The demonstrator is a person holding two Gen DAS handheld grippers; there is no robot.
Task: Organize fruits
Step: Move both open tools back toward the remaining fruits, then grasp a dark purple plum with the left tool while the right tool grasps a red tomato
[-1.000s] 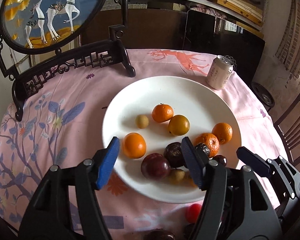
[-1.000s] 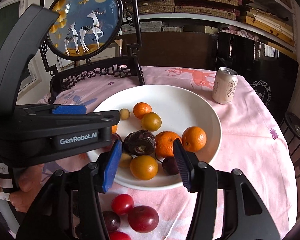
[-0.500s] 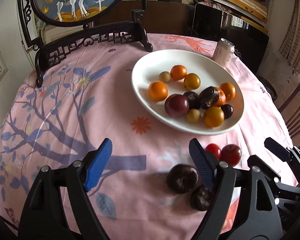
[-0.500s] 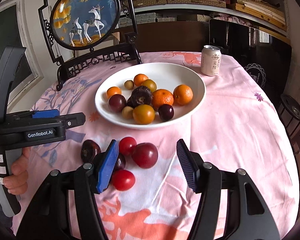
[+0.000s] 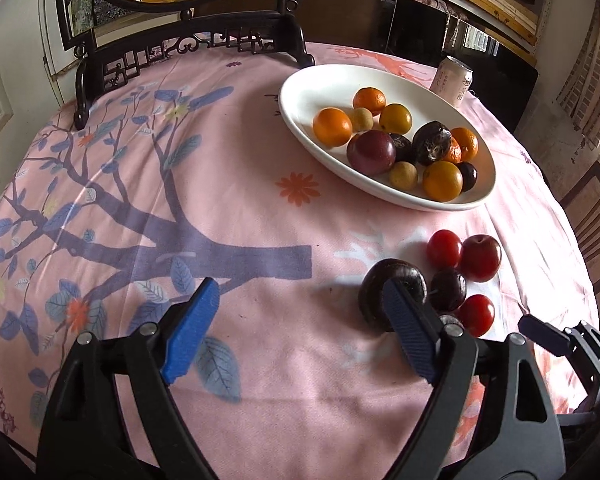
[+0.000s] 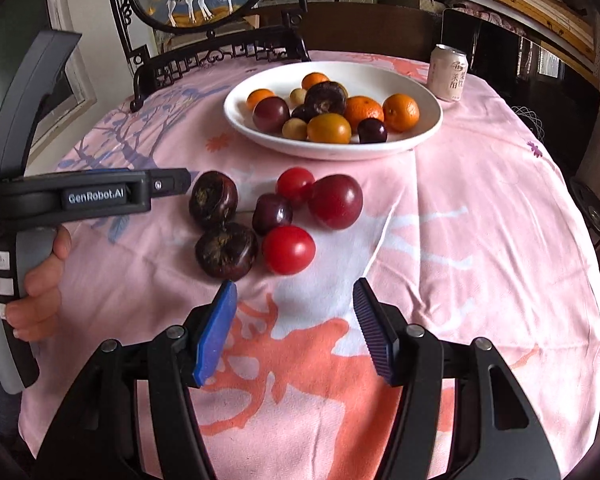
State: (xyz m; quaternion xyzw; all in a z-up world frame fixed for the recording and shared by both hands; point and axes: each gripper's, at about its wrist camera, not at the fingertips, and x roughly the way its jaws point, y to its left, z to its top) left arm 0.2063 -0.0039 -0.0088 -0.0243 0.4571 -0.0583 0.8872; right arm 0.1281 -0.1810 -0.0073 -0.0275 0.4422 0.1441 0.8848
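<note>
Both grippers are now pulled back off the plate (image 6: 428, 136) toward the near tabletop (image 5: 260, 360); a second ago they were hovering right over it. Reads as switching to pick up the 6 loose fruits (image 6: 272, 216) still on the cloth.

Left gripper (image 5: 296, 332): fingers empty and opening wide, right finger (image 5: 408, 328) overlapping the dark round fruit (image 5: 392, 280) at 4 o'clock in its view; can't tell if touching.

Right gripper (image 6: 292, 332): fingers half apart, holding nothing, cluster sitting at 12 o'clock just ahead. Red tomato (image 6: 289, 249) nearest.

Loose fruits are bunched touching each other, at 6 o'clock from the plate in the right view. All roughly round, no clear long axis; the 2 dark ones (image 6: 226, 250) are showing a rough stem end facing up toward the camera.

Can (image 6: 447, 75) at 2 o'clock of the plate, not in play.
</note>
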